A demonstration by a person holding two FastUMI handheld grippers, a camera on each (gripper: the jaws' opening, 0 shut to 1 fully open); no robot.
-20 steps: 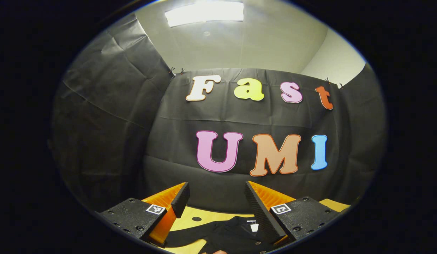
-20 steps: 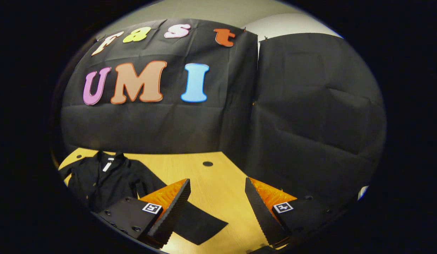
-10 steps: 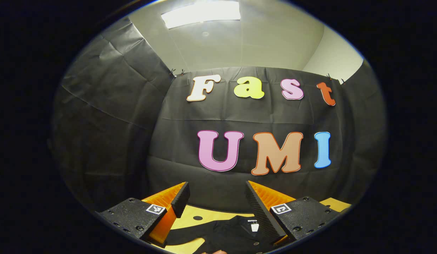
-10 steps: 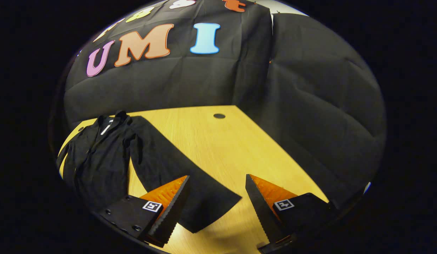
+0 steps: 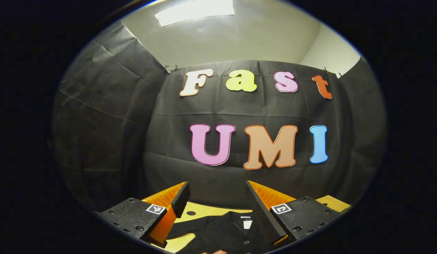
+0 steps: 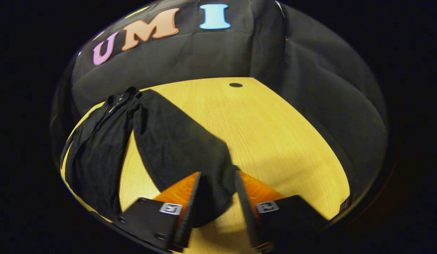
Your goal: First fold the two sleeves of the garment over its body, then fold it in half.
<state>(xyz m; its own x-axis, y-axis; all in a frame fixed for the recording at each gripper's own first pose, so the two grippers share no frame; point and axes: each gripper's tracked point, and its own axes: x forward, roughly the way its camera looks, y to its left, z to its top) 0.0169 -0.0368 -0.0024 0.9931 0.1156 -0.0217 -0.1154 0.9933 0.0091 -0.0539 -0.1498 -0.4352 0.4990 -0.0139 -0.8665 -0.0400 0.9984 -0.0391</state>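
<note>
A black buttoned garment [image 6: 95, 151] lies flat on the wooden table [image 6: 275, 134], collar toward the wall. One long sleeve [image 6: 176, 141] runs out from it at an angle. The cuff [image 6: 213, 201] lies between the fingers of my right gripper [image 6: 217, 174], which is tipped down close to the table. Its jaws are narrowed with a gap still between them. In the left gripper view the garment's collar and white label [image 5: 246, 224] show below my left gripper [image 5: 216, 185]. It hangs open above the garment [image 5: 222, 233], holding nothing.
The black cloth wall [image 6: 321, 106] stands close behind and along the right side of the table. A small round hole [image 6: 235, 85] sits near the table's far edge. Bare wood stretches to the right of the sleeve.
My right gripper has tilted down and moved forward to the sleeve's cuff, and its fingers have narrowed around it. The left gripper has barely shifted and stays open.
</note>
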